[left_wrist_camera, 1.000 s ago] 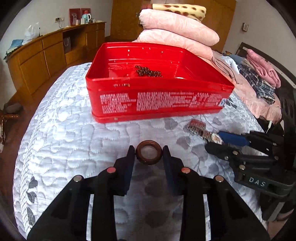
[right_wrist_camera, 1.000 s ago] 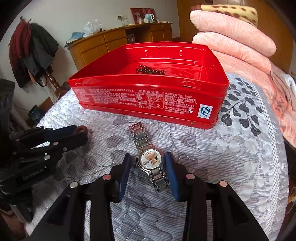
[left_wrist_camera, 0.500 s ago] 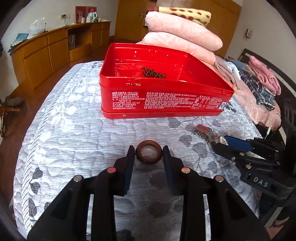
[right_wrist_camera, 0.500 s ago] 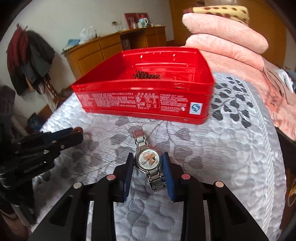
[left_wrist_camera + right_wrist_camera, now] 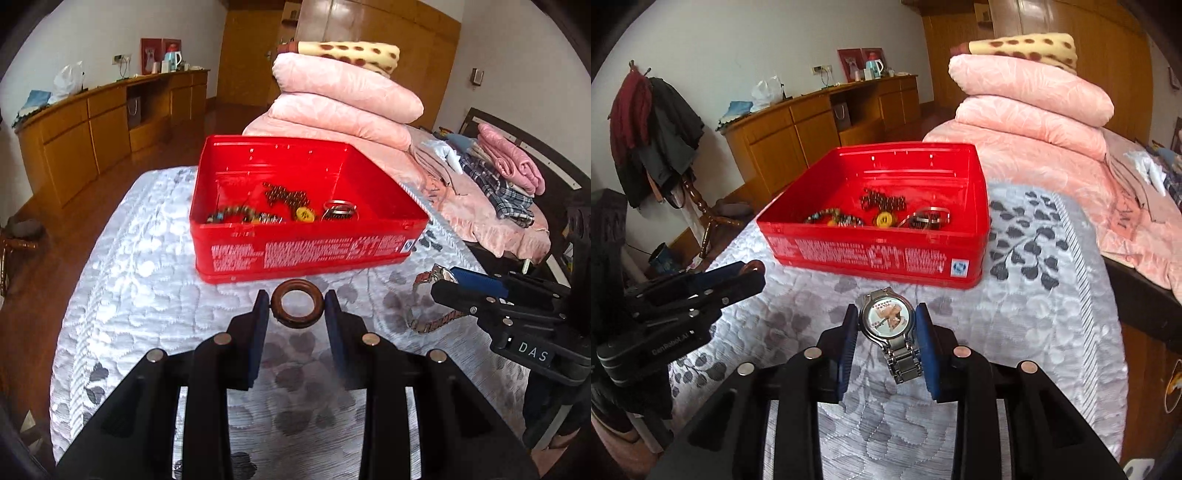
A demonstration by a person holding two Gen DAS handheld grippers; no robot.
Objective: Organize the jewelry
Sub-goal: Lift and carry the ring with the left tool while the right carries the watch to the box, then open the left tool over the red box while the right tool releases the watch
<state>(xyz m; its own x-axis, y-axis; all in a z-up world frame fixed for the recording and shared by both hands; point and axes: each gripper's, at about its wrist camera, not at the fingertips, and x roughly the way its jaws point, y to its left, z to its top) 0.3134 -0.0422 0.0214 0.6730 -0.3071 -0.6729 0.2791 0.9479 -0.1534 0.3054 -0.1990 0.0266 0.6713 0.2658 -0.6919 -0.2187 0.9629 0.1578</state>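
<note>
Grippers, two (each loaded): left point(image 5: 297, 303) pinches one ring point(image 5: 297, 308), right point(image 5: 888, 319) one watch point(image 5: 891, 325).

Left claw point(image 5: 297, 308), right claw point(image 5: 888, 323): black bodies, blue pads, round silver screws, white lettering.

Brown wooden ring point(image 5: 297, 308), round with an open centre, held upright off the quilt, just in front of the red tin point(image 5: 306, 254) and near its front wall. Silver wristwatch point(image 5: 889, 322) with a pale printed dial and metal link band, also lifted, dial facing up, band hanging down, likewise just before the red tin's front wall. Inside the red tin: dark bead string point(image 5: 882, 202), multicoloured bead bracelet point(image 5: 833, 218), yellow round charm point(image 5: 884, 220), silver bangles point(image 5: 929, 217), all lying on its floor.
</note>
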